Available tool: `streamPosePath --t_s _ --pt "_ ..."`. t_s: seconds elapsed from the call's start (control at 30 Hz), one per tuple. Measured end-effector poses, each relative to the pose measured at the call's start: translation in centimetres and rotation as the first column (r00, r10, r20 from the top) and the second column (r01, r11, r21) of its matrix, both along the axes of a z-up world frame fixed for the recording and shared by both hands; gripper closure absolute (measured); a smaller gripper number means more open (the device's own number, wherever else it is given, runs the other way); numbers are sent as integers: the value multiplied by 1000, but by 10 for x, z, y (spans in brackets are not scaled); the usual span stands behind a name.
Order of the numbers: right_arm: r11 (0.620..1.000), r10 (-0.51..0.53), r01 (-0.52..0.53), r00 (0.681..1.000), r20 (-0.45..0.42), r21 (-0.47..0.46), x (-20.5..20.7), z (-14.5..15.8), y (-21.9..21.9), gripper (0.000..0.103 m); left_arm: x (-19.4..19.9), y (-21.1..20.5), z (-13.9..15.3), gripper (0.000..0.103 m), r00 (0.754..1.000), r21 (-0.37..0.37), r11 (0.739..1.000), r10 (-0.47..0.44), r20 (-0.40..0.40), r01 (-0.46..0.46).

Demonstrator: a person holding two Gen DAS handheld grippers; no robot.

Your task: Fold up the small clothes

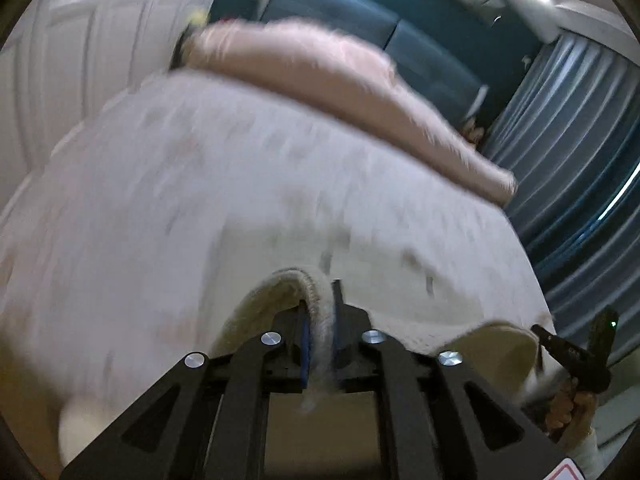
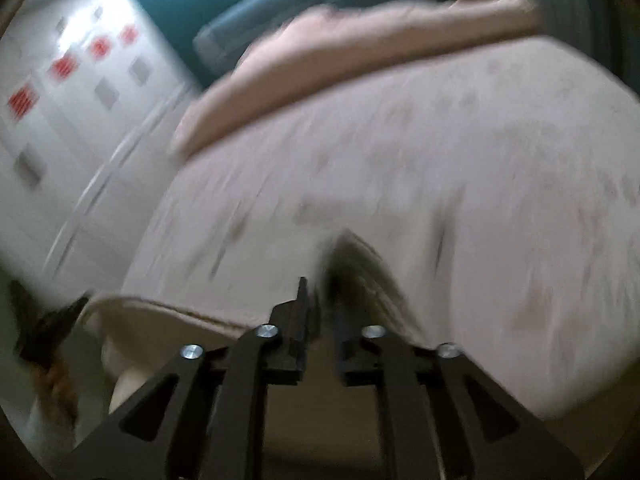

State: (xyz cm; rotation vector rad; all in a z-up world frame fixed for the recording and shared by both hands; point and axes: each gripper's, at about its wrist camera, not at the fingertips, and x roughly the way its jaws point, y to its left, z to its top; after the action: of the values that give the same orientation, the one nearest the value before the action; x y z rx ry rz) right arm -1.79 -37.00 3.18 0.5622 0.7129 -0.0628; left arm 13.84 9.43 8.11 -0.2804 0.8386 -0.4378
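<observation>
A cream knitted garment hangs between my two grippers, above a pale patterned bed cover. My left gripper is shut on the garment's ribbed edge, which runs between the blue pads. In the left wrist view the right gripper shows at the lower right, holding the garment's other corner. In the right wrist view my right gripper is shut on a fold of the garment. The left gripper shows blurred at the left, with the garment's edge stretched between. Both views are motion-blurred.
A pink blanket lies along the far side of the bed, also in the right wrist view. A teal sofa and striped curtain stand beyond. White cupboard doors with red marks are at the left.
</observation>
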Motion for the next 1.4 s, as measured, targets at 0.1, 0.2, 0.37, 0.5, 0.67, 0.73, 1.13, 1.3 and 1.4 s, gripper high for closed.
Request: streamPosePath --t_s 0.1,0.2,0.37,0.5,0.67,0.73,1.13,1.3,1.4 --pt "975 -218 215 972 84 46 26 -1 -26 55 47 -9 -14 69 988 -30 988 151 -34 -152" --pt "951 -292 268 942 163 155 5 0 -30 43 54 2 -18 52 971 -84 967 236 -38 -239" --pt "971 -236 231 969 75 64 -50 -33 -7 40 11 49 -46 31 960 -47 961 266 -91 -271" --pt "971 -232 236 968 -96 40 -82 -85 1 39 -17 69 -104 31 931 -20 963 255 -262 -270" --pt "954 -186 222 965 -182 201 -82 -116 5 30 -35 70 -156 31 878 -58 952 253 -406 -300" --pt "954 -161 199 971 -178 226 -73 -119 9 23 -32 68 -156 31 882 -65 945 272 -385 -319" --pt "971 -105 135 982 -155 197 -60 -83 10 95 -49 72 -108 92 928 -78 982 138 -345 -175" --pt "981 -27 73 969 -246 178 -103 -92 22 94 -94 91 -121 91 903 -2 990 127 -411 -140" --pt "991 -19 63 939 -343 118 -110 -119 32 89 -103 96 -157 88 861 -12 985 146 -487 -174"
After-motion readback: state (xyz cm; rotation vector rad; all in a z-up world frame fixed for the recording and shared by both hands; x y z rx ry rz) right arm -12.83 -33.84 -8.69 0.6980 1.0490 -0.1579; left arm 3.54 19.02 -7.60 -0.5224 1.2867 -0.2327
